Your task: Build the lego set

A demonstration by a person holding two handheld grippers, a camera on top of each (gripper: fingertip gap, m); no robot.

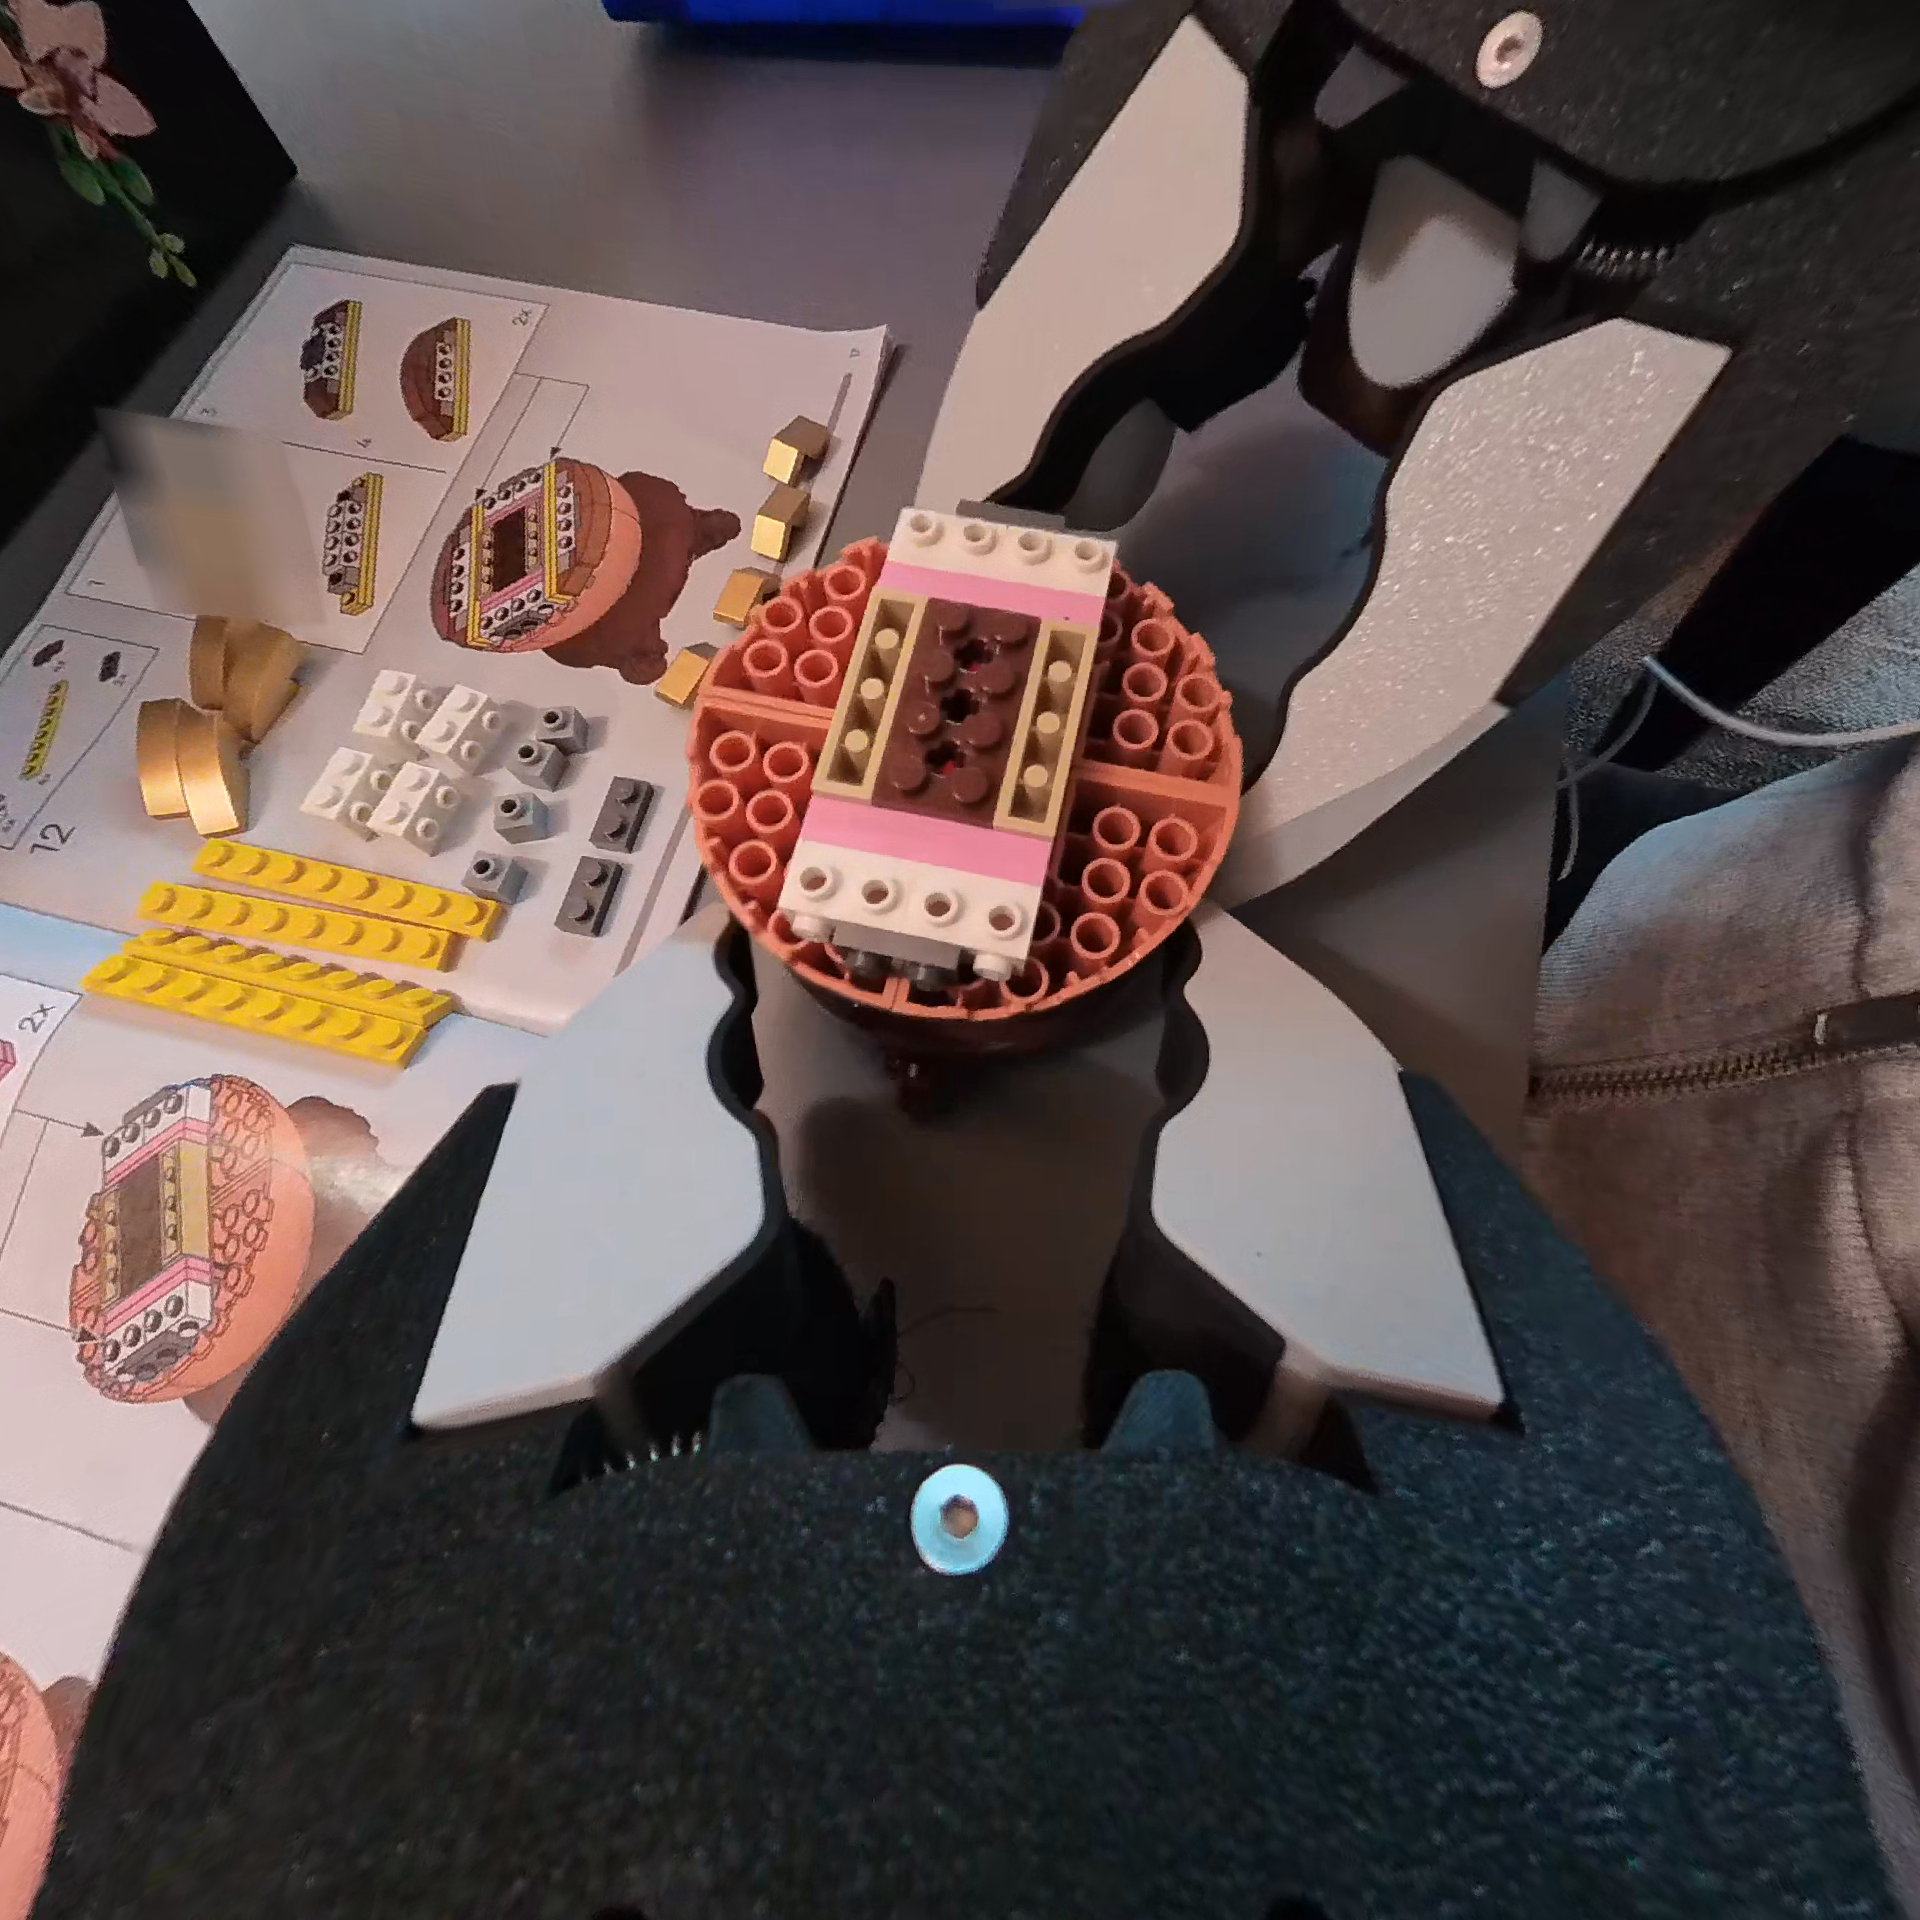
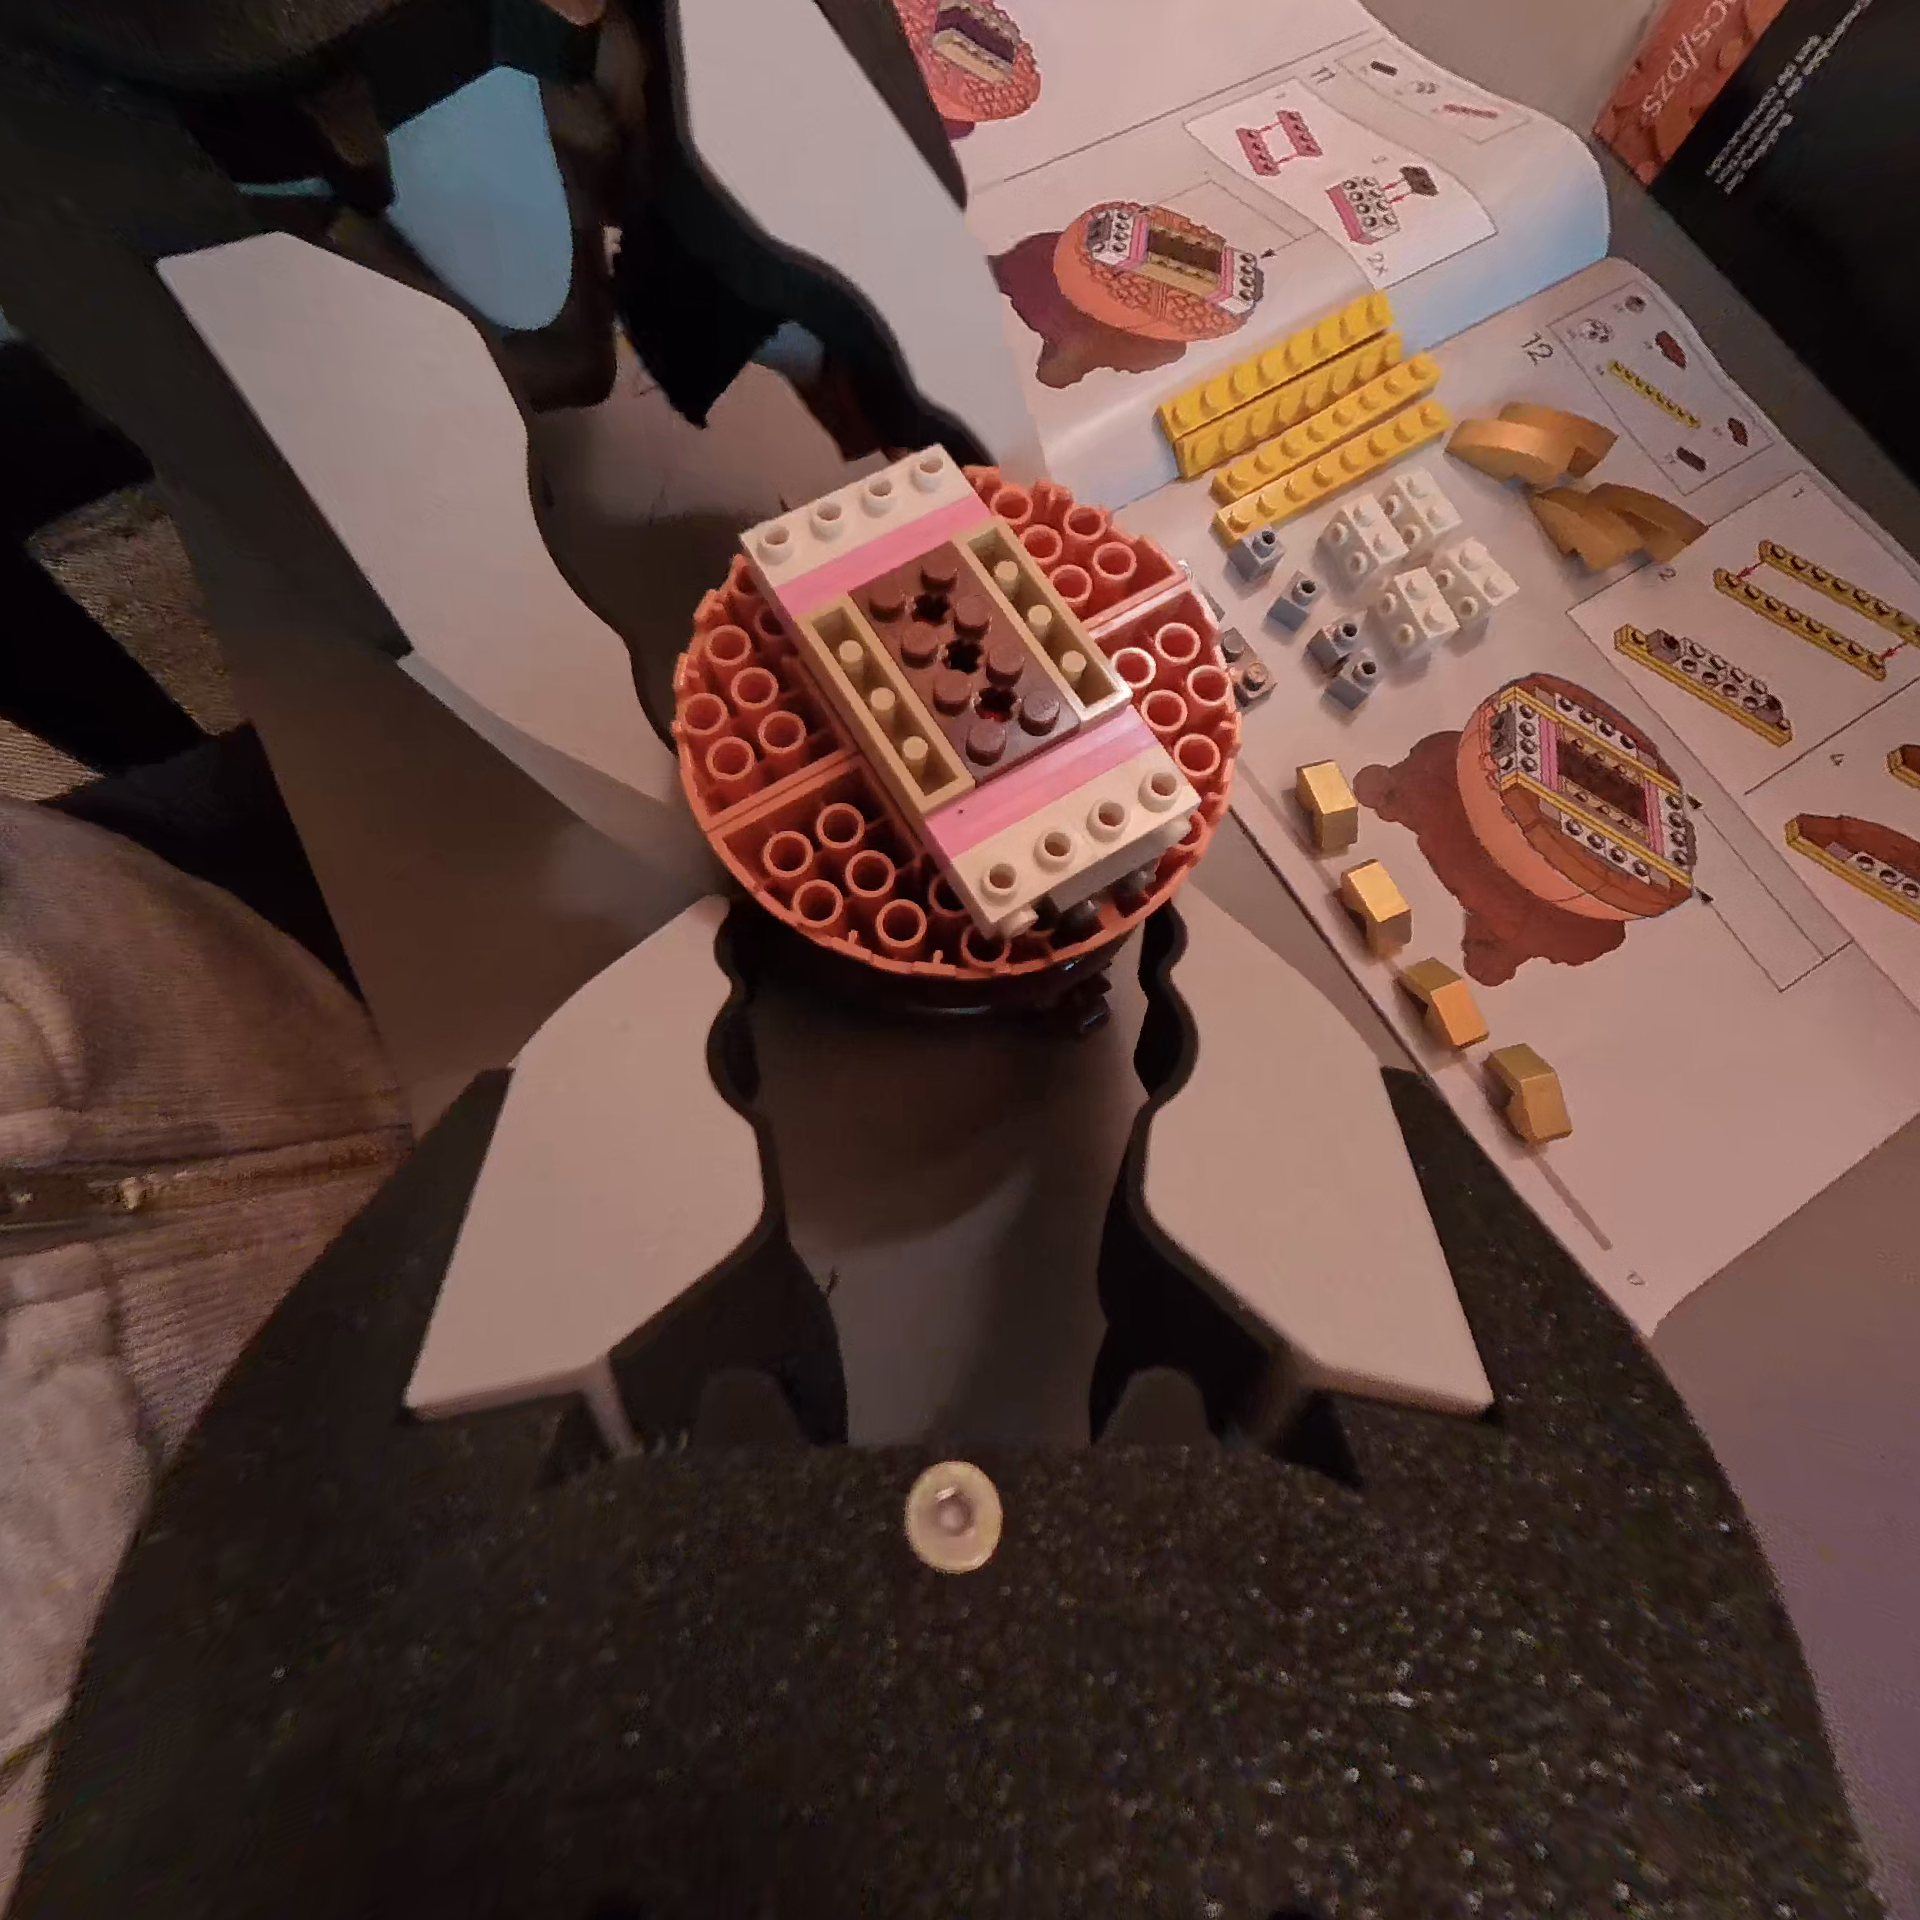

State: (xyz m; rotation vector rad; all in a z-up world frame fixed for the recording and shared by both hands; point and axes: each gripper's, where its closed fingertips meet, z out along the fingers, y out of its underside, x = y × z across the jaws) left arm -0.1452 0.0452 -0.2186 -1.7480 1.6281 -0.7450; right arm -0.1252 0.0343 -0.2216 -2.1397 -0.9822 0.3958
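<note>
- Round lego assembly (image 1: 966,748), raised above the instruction booklet (image 1: 623,416).
- Left gripper (image 1: 961,987) and right gripper (image 2: 940,977): fingers spread wide, cradling its dark underside.
- Likely light, rigid, prone to separating; hold the rim.

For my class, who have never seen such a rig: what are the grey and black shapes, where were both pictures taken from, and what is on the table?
Each picture comes from a camera on a hand-held gripper, looking along its two grey fingers. The left hand-held gripper and right hand-held gripper meet from opposite sides at a round lego model, raised off the table; the exact grip is hidden. On the open instruction booklet lie yellow plates, white bricks, grey bricks and gold pieces.
</note>
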